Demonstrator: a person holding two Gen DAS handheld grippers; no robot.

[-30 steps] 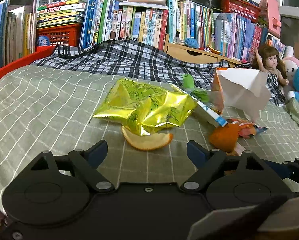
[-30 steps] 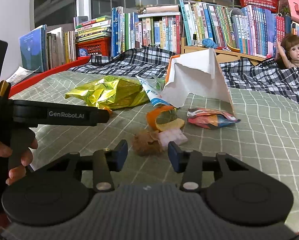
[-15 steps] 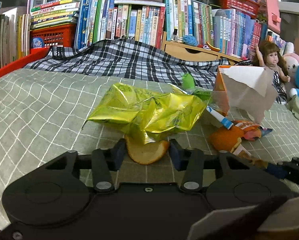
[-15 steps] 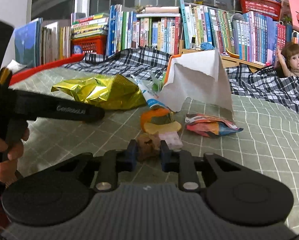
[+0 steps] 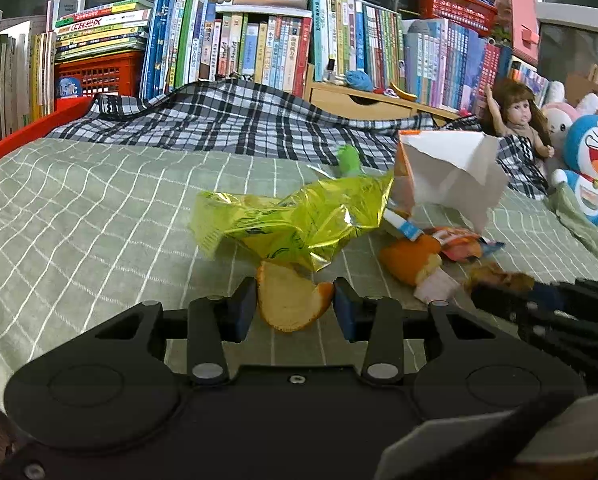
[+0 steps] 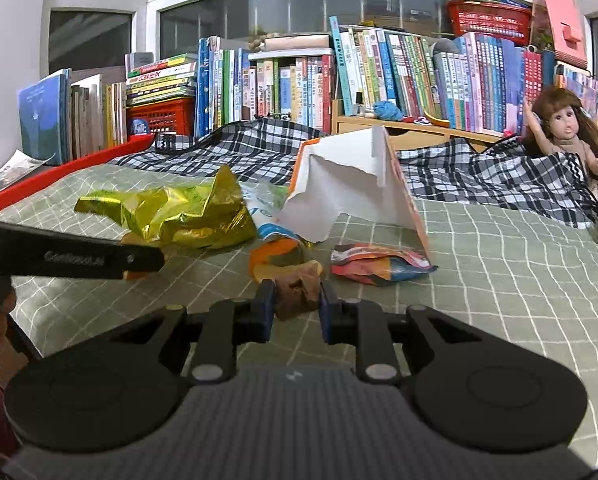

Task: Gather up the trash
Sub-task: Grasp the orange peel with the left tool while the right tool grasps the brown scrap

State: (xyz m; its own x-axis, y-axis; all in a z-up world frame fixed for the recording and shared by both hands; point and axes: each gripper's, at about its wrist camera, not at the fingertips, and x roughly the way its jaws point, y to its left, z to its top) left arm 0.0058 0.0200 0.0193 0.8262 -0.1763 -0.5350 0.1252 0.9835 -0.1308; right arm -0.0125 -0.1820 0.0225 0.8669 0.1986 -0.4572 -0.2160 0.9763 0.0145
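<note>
Two grippers are gripping trash on the checked bedspread (image 5: 79,216): the left gripper (image 5: 295,308) is pinching a peel (image 5: 289,300) just before the yellow wrapper (image 5: 299,220), and the right gripper (image 6: 297,304) is squeezing a brown scrap (image 6: 297,292) beside the torn box (image 6: 351,184).

snack bag (image 5: 299,220): glossy crinkled foil | bedsheet (image 5: 79,208): matt checked cloth | torn box (image 6: 351,192): matt white paperboard

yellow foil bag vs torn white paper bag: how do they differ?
The yellow foil bag is shiny, crinkled and lies low on the bedspread; the torn white paper bag is matte and stands up like a tent. The foil bag looks yellow all over; the paper bag has an orange outer face and a ragged torn edge. Both are loose on the bed, ungripped.
</note>
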